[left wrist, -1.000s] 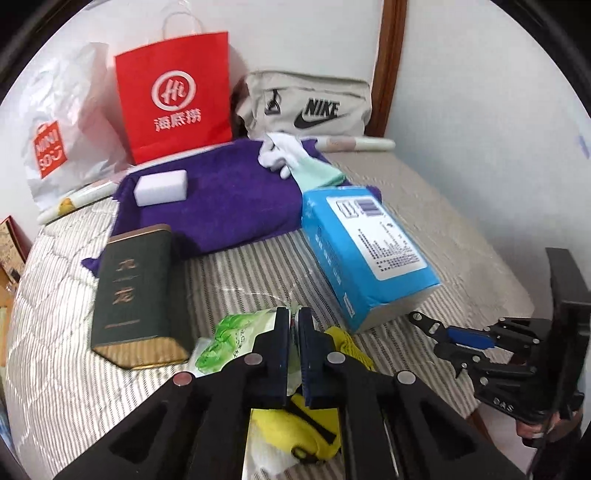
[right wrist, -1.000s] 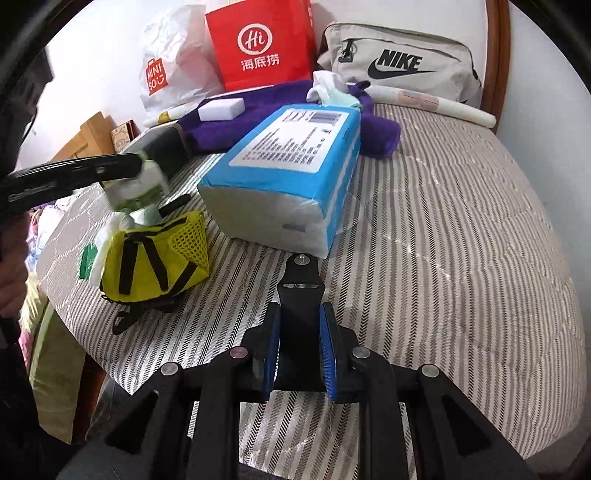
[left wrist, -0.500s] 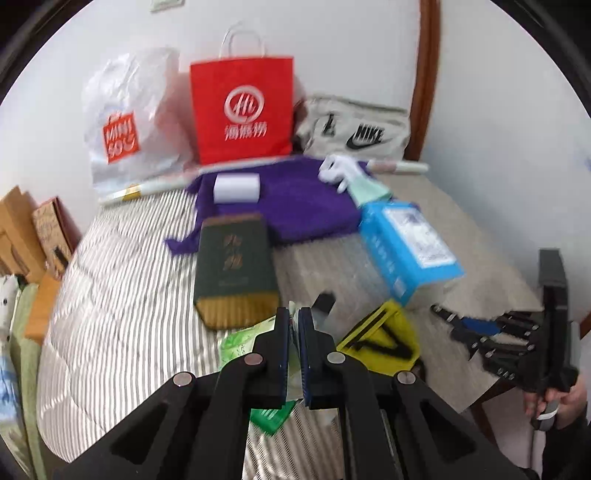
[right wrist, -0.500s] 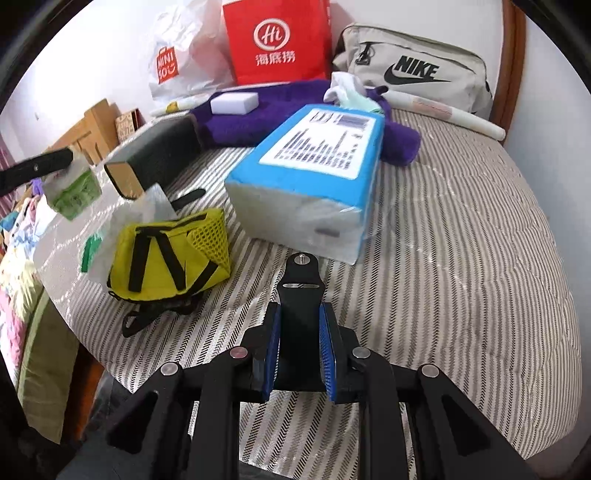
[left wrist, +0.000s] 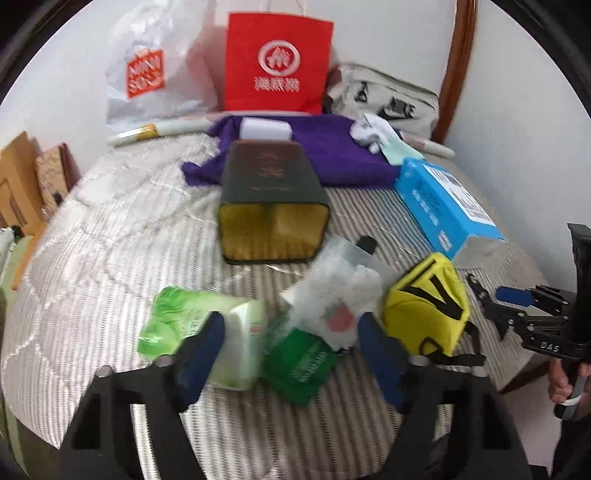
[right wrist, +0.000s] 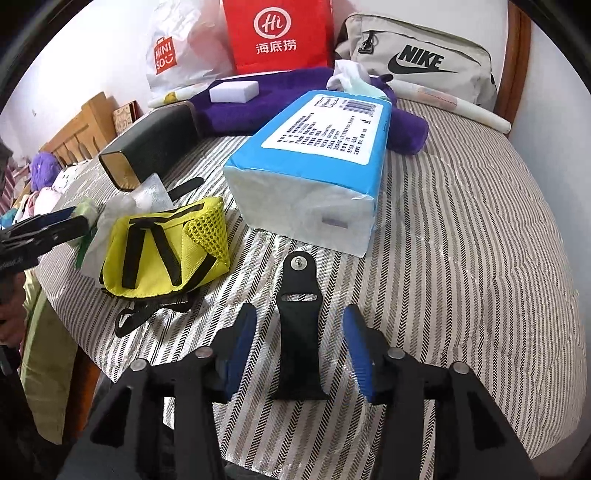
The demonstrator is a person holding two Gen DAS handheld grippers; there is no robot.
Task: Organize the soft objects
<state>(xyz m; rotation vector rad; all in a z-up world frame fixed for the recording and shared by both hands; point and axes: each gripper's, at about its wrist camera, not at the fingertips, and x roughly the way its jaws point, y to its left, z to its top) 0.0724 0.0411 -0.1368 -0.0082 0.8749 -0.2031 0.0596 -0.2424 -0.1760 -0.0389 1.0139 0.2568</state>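
My left gripper (left wrist: 291,332) hangs low over the striped bed, its jaws opening wide. The green tissue pack (left wrist: 221,332) lies on the bed against the left finger (left wrist: 201,347), with no pad pressing on it. A small green packet (left wrist: 299,365) and a clear plastic bag (left wrist: 336,295) lie between the fingers. The yellow mesh pouch (right wrist: 162,251) sits just right of them. My right gripper (right wrist: 301,350) is opening too. A black strap piece (right wrist: 299,325) stands between its pads with a gap on each side.
A dark green tin (left wrist: 271,199) and a blue tissue pack (right wrist: 314,155) lie mid-bed. Behind are a purple towel (right wrist: 288,99) with a white sponge (right wrist: 232,90) and white socks (left wrist: 369,133), a red bag (right wrist: 277,33), a Miniso bag (left wrist: 147,74) and a Nike bag (right wrist: 417,62). The bed edge (right wrist: 554,424) is near.
The left gripper carried the green tissue pack leftward and down, then opened and let it go on the bed. The right jaws parted from the black strap. The right hand stayed put.
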